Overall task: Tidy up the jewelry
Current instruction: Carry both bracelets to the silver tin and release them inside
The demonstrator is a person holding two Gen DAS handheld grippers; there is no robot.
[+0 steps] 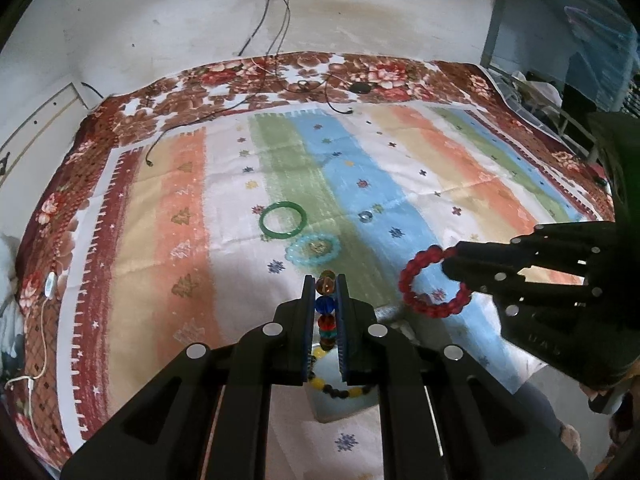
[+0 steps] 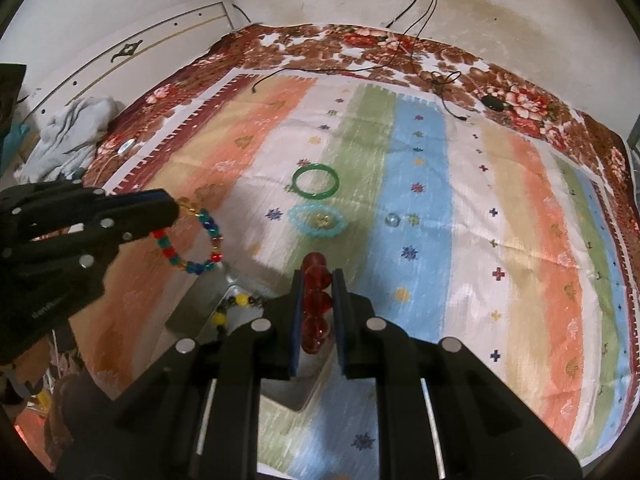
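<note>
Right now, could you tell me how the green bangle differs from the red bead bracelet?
The green bangle is one smooth solid ring; the red bead bracelet is a loop of round beads. The bangle lies flat on the striped cloth, untouched; the bracelet is lifted off it, pinched in the right gripper. Both are closed rings.

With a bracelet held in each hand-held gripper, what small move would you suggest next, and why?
Probably lower the left hand-held gripper toward the metal tray beneath it and release there. It is shut on the multicoloured bead bracelet, and a yellow-and-black bead bracelet already lies in that tray. The right hand-held gripper, shut on the red bead bracelet, could follow.
</note>
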